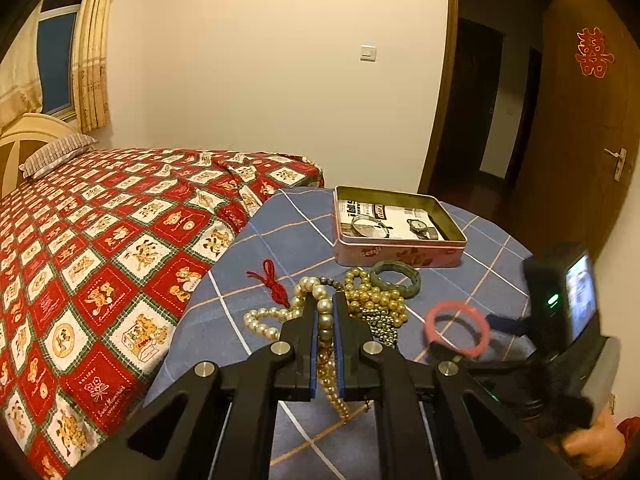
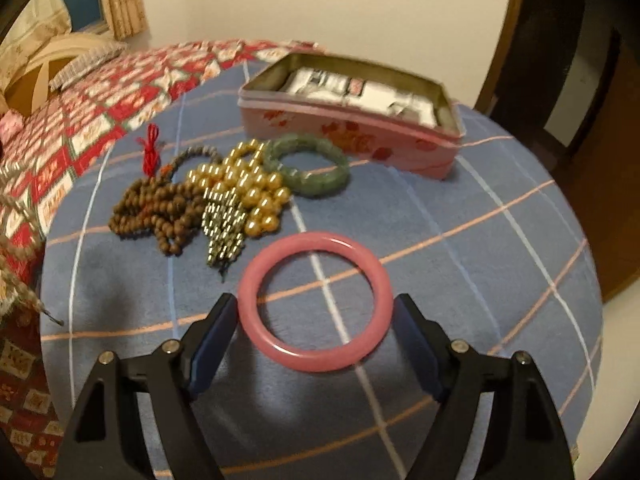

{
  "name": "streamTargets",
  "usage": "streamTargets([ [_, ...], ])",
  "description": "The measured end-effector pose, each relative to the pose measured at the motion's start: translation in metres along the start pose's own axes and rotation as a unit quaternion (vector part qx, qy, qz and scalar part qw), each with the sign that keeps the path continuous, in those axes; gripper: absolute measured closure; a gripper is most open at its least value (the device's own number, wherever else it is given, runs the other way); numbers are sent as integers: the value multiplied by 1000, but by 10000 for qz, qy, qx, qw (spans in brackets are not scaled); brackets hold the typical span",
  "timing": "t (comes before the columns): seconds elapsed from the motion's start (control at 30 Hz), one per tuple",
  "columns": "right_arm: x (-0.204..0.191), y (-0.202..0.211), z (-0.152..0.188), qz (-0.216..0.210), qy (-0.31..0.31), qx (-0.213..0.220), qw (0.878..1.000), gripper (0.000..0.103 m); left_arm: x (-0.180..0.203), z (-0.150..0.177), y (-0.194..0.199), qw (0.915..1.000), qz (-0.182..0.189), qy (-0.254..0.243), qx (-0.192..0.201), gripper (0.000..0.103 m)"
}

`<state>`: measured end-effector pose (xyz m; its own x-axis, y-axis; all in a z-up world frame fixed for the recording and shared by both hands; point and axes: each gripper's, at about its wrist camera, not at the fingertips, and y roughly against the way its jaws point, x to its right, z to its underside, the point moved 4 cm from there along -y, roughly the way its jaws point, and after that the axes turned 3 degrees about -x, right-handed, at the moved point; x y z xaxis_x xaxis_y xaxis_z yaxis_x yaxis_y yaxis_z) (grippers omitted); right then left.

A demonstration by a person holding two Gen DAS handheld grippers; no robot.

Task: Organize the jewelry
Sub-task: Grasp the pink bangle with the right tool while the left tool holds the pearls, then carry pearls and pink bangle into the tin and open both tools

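Left gripper (image 1: 325, 312) clamped on a strand of the pearl necklace (image 1: 280, 320); the strand runs down between the pads and hangs below, so the necklace looks lifted clear of the heap, probably bound for the tin.

Right gripper (image 2: 316, 322) stands wide apart around the pink bangle (image 2: 315, 300), which lies flat on the blue checked cloth (image 2: 480, 240). One pad is just beside the bangle's rim at 9 o'clock, the other just off it at 3 o'clock; neither visibly presses. My reading: lined up to close across the widest span.

Pink tin (image 2: 348, 136) sits open at 12 o'clock from the bangle, watches (image 1: 420, 228) already in it. Green bracelet (image 2: 306, 170), gold beads (image 2: 244, 188) and brown beads (image 2: 160, 208) wait at 11 o'clock.
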<state>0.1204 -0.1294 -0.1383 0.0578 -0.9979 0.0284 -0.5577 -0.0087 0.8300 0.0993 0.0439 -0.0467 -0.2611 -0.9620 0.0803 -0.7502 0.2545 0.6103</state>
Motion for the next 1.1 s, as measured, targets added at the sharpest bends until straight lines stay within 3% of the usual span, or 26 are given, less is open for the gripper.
streamTargets([
  [0.4, 18, 57, -37, 361, -282, 902, 9949, 21, 18, -14, -3, 9997, 213, -76, 99, 98],
  [0.77, 33, 58, -71, 387, -407, 1099, 9924, 21, 32, -50, -19, 9987, 398, -93, 309, 98],
  [1.1, 55, 47, -111, 378, -585, 1249, 9897, 21, 51, -92, -57, 9968, 618, -224, 460, 98],
])
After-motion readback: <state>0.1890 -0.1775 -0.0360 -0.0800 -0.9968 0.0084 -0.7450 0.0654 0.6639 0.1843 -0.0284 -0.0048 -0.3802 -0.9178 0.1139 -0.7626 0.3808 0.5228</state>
